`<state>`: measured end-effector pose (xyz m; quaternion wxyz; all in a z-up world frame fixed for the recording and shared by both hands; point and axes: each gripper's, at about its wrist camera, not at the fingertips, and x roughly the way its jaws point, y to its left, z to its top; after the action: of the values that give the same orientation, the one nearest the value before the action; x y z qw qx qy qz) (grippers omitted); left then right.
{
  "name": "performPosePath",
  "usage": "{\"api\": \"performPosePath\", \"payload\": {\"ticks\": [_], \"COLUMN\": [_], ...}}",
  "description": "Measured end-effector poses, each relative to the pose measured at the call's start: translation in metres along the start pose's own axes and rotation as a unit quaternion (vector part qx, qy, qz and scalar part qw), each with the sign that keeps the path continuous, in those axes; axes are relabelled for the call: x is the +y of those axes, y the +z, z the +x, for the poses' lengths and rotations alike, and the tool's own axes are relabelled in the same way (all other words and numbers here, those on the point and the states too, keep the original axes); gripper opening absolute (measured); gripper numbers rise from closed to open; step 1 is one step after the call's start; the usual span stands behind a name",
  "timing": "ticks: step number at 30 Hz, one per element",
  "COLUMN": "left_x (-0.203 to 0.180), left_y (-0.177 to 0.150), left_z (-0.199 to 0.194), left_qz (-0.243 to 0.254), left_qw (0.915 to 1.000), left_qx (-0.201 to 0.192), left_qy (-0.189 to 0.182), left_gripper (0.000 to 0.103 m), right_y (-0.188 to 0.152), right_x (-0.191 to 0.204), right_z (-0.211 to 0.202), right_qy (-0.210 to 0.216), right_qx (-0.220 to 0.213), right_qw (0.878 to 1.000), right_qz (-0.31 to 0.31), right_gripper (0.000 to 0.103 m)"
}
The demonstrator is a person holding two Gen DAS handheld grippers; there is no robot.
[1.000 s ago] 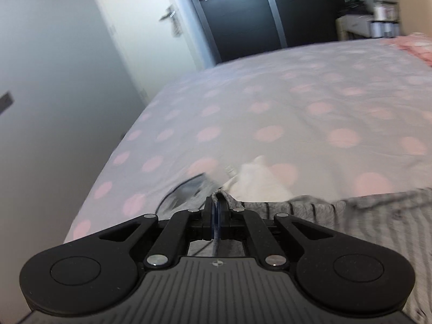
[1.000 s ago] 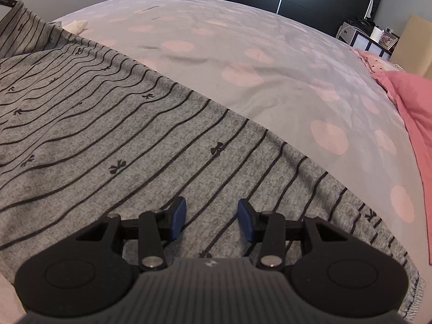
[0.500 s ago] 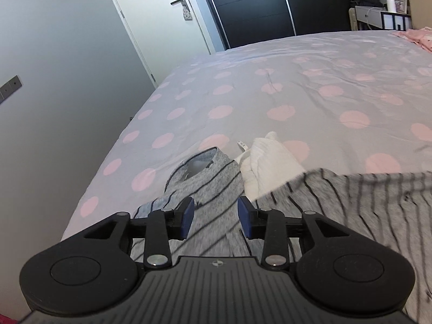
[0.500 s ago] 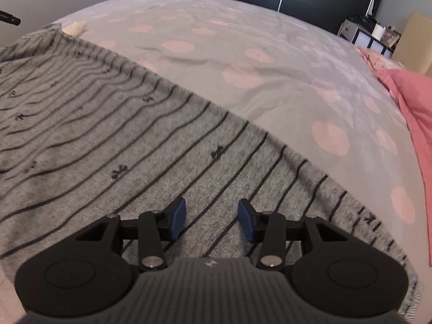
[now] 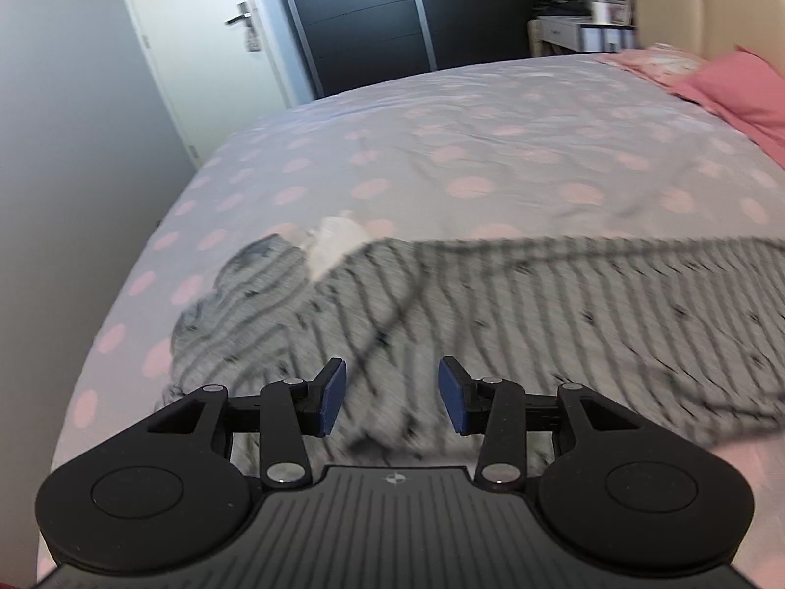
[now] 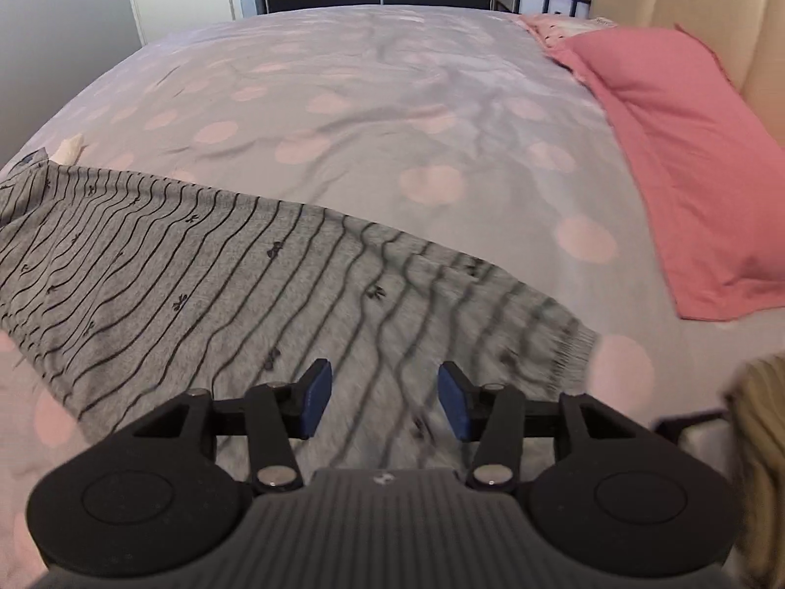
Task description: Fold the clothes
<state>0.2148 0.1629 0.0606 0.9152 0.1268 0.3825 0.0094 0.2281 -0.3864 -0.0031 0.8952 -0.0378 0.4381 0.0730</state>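
A grey garment with thin black stripes and small bows (image 5: 515,304) lies spread flat across the near part of the bed; it also shows in the right wrist view (image 6: 235,284). A bunched sleeve (image 5: 235,294) lies at its left end beside a small white cloth (image 5: 333,243). My left gripper (image 5: 391,396) is open and empty, above the garment's left part. My right gripper (image 6: 384,401) is open and empty, above the garment's right end near its ribbed hem (image 6: 569,343).
The bed has a grey cover with pink dots (image 6: 373,113). A pink pillow (image 6: 682,157) lies at the right by a beige headboard (image 6: 687,5). A white door (image 5: 196,49) and a dark wardrobe (image 5: 392,14) stand beyond the bed. A yellowish cloth (image 6: 755,437) shows at the right edge.
My left gripper let go of the garment's edge, opened, and pulled back and up. My right gripper stayed open and drew back and up too. The garment now lies flat.
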Motion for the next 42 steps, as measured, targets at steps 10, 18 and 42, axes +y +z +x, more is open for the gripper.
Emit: {"api": "performPosePath", "payload": {"ticks": [10, 18, 42], "left_x": [-0.022, -0.007, -0.033], "left_y": [-0.036, -0.052, -0.098], "left_z": [-0.037, -0.023, 0.025], "left_qz": [0.050, 0.063, 0.245], "left_qw": [0.9985, 0.9967, 0.9681], "left_qx": [-0.010, 0.001, 0.015], "left_qy": [0.020, 0.052, 0.051], "left_gripper": [0.040, 0.042, 0.050], "right_y": [-0.084, -0.129, -0.065], "right_x": [0.030, 0.064, 0.037], "right_z": [-0.010, 0.038, 0.060], "right_qy": [-0.014, -0.101, -0.284], "right_qx": [0.010, 0.017, -0.023], "right_qw": [0.982, 0.885, 0.855], "right_qz": [-0.186, -0.454, -0.434], "right_gripper": [0.063, 0.064, 0.010]}}
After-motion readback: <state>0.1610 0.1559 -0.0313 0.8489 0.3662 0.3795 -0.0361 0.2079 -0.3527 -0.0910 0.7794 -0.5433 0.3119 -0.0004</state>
